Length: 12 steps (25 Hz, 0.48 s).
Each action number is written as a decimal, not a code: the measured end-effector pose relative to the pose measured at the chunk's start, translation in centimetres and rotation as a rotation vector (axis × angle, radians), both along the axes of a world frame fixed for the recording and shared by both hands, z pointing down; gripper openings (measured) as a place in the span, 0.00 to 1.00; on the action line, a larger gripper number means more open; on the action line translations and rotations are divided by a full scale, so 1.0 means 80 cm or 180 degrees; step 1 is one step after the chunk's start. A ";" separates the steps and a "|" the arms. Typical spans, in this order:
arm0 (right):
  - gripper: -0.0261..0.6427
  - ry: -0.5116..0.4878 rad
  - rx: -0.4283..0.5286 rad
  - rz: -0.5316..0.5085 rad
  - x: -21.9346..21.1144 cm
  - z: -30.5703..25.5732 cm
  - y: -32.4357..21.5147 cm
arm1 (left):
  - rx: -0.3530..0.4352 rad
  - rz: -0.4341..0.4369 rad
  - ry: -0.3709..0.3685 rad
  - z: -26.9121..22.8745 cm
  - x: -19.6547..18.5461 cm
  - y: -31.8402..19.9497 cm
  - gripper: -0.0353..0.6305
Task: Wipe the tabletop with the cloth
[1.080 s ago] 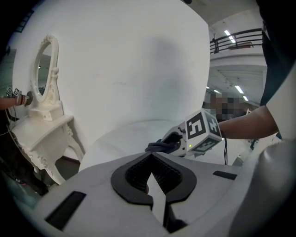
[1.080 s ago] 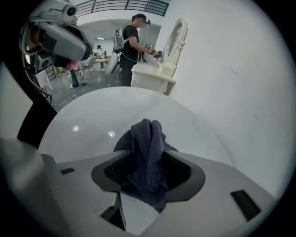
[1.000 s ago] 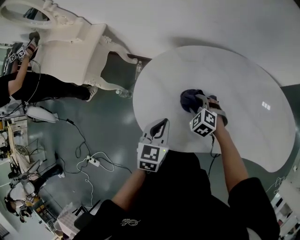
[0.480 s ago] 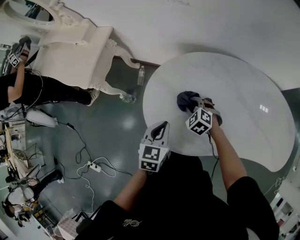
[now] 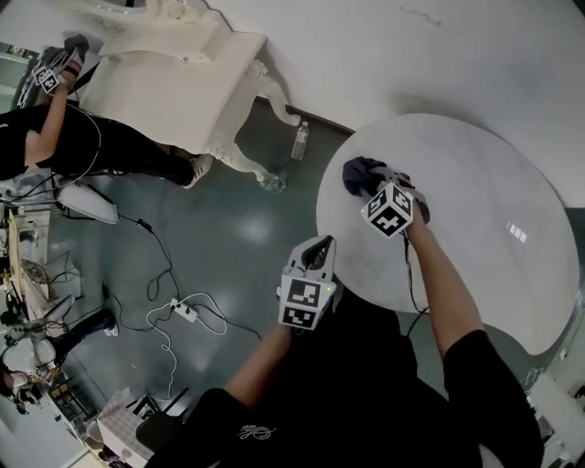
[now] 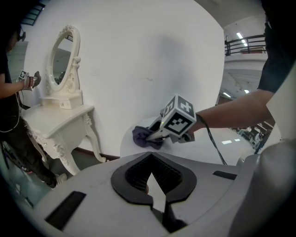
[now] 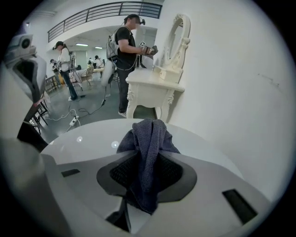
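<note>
White round counter (image 5: 475, 228) — a crumpled dark-blue cloth (image 5: 359, 171) lies at its left edge, pinched by the right gripper (image 5: 373, 186), whose jaws have just been closing; the left gripper (image 5: 316, 247) is pressed together, empty.

A white carved dressing table (image 5: 174, 73) stands against the white wall (image 5: 439, 46), with its oval mirror (image 6: 61, 58) upright on top. A clear bottle (image 5: 300, 140) stands beside one of its legs on the dark green floor (image 5: 228, 238), and a second bottle (image 5: 267, 183) lies near. A white power strip (image 5: 186, 313) and loose cables (image 5: 155, 265) trail across the floor. A person in black (image 5: 82, 137) stands at the dressing table. A railing (image 7: 92, 14) runs high along the hall behind.
</note>
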State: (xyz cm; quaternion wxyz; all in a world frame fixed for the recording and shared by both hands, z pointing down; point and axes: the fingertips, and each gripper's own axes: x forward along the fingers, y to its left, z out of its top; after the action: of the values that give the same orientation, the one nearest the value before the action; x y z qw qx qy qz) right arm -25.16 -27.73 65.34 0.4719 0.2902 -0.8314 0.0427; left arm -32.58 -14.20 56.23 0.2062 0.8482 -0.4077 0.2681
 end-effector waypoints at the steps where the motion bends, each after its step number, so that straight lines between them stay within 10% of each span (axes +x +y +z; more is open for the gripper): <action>1: 0.20 -0.0022 -0.0019 0.0023 -0.006 0.000 -0.010 | -0.0009 -0.0006 -0.0003 0.002 -0.005 -0.002 0.06; 12: 0.18 0.0075 -0.0011 -0.0027 -0.052 -0.002 -0.019 | -0.0037 0.0005 0.0020 0.011 -0.048 -0.023 0.06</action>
State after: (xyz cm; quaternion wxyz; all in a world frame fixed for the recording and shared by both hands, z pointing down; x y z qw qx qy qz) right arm -29.29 -29.28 65.15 0.4824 0.2863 -0.8269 0.0387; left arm -36.44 -16.04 57.14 0.2121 0.8482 -0.4048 0.2679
